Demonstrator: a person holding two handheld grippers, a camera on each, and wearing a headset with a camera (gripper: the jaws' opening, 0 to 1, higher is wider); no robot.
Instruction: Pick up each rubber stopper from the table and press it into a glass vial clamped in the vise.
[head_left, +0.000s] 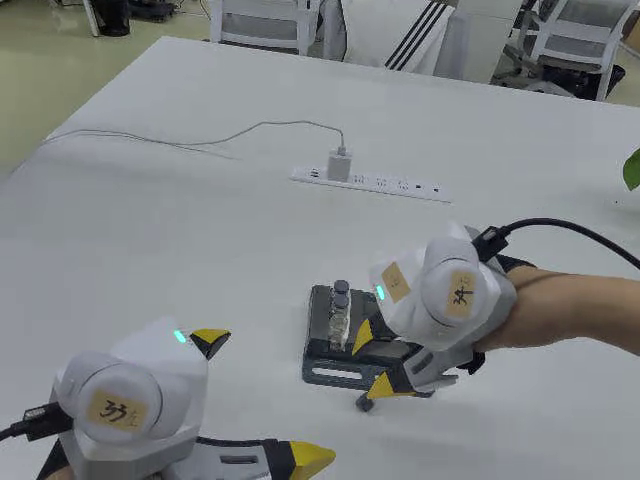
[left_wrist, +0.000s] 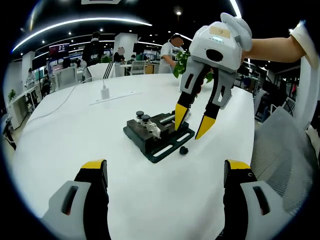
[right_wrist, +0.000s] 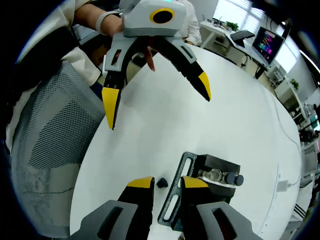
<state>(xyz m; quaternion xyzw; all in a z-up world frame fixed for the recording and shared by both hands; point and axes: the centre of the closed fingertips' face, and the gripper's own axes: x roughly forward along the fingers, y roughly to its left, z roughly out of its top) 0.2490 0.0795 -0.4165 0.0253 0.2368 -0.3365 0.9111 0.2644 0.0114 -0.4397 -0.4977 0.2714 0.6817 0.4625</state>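
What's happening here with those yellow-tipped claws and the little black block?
A person works at a white table with a gripper in each hand. The right gripper is open, poised just above a small black stopper lying on the table beside the vise. The vise holds two vials, both already dark-topped. The left gripper hangs open off to the side, holding nothing.
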